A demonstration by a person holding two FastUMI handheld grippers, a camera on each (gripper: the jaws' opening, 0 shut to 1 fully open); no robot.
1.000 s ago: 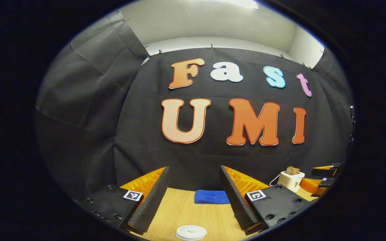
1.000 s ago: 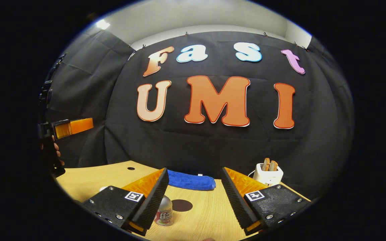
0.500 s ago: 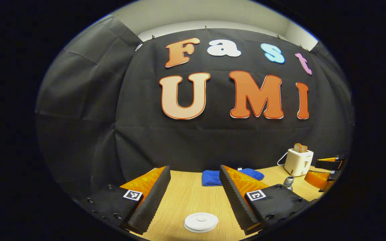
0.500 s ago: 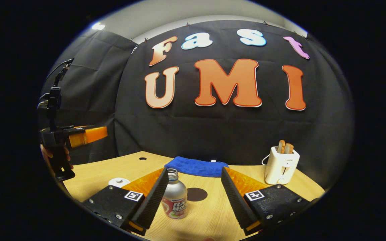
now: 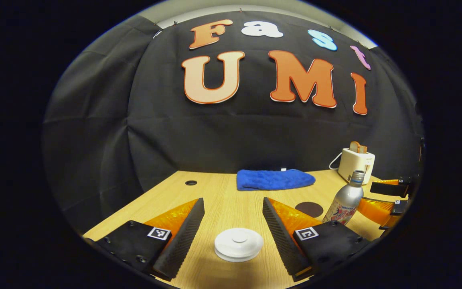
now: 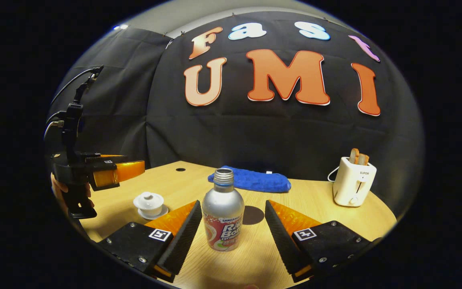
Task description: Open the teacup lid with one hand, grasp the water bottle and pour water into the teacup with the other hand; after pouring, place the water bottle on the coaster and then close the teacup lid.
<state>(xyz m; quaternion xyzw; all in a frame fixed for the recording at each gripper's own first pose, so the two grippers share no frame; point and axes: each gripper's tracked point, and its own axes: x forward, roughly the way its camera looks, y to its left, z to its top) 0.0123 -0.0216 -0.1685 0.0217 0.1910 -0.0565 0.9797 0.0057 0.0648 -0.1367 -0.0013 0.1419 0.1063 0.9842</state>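
Both claws hover wide open over the desk (image 6: 327,208), each framing its target.

The left claw (image 5: 233,230) tilts down above the lidded teacup (image 5: 239,244), fingers apart on either side. The right claw (image 6: 233,228) brackets the uncapped water bottle (image 6: 223,214), probably not touching it. The dark coaster (image 6: 252,215) lies just behind the bottle; a hand (image 6: 60,188) grips the left claw's handle.

Your left gripper view looks low across the table (image 5: 223,192) toward the back wall; your right gripper view faces likewise (both share the blue towel (image 6: 255,181) and toaster (image 6: 353,185)).
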